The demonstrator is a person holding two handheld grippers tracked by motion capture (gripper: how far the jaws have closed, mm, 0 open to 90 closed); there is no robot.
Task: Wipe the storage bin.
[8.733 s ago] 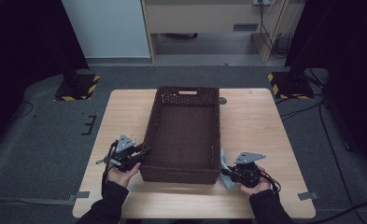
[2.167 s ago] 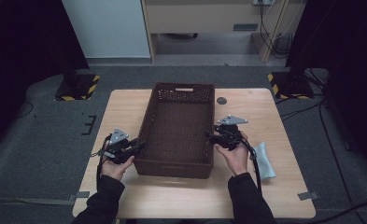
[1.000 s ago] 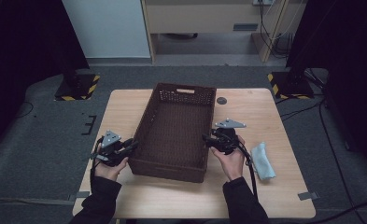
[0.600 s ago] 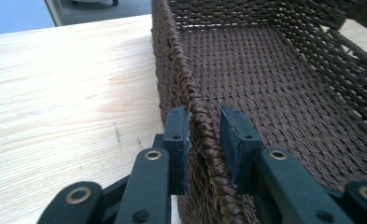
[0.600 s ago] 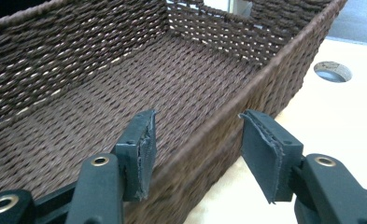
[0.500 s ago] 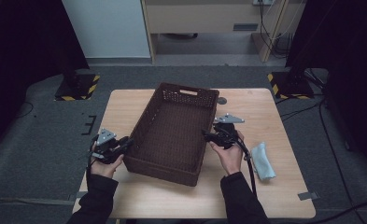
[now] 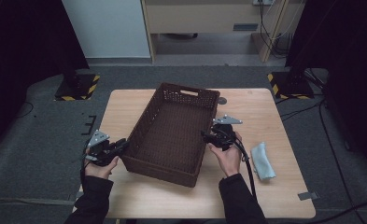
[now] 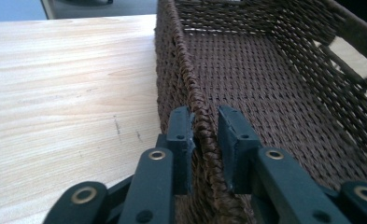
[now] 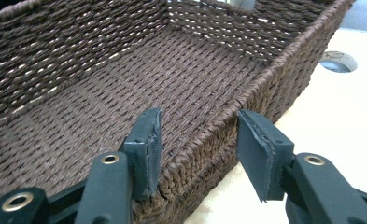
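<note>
Altogether: one basket [image 7: 172,135], one cloth [image 7: 262,161], two grippers.

The left hand-held gripper [image 8: 204,140] has its two black jaws clamped on the braided rim of the brown woven basket [image 8: 265,65]. Pale wooden tabletop [image 8: 64,84] lies beside the basket's wall.

Slanted basket [image 7: 172,135] blocks mid-table; cloth [image 7: 263,161] lies right.

Rough dark-brown woven wicker basket [image 7: 172,135] on a smooth, matt pale wooden table [image 7: 265,112].
</note>
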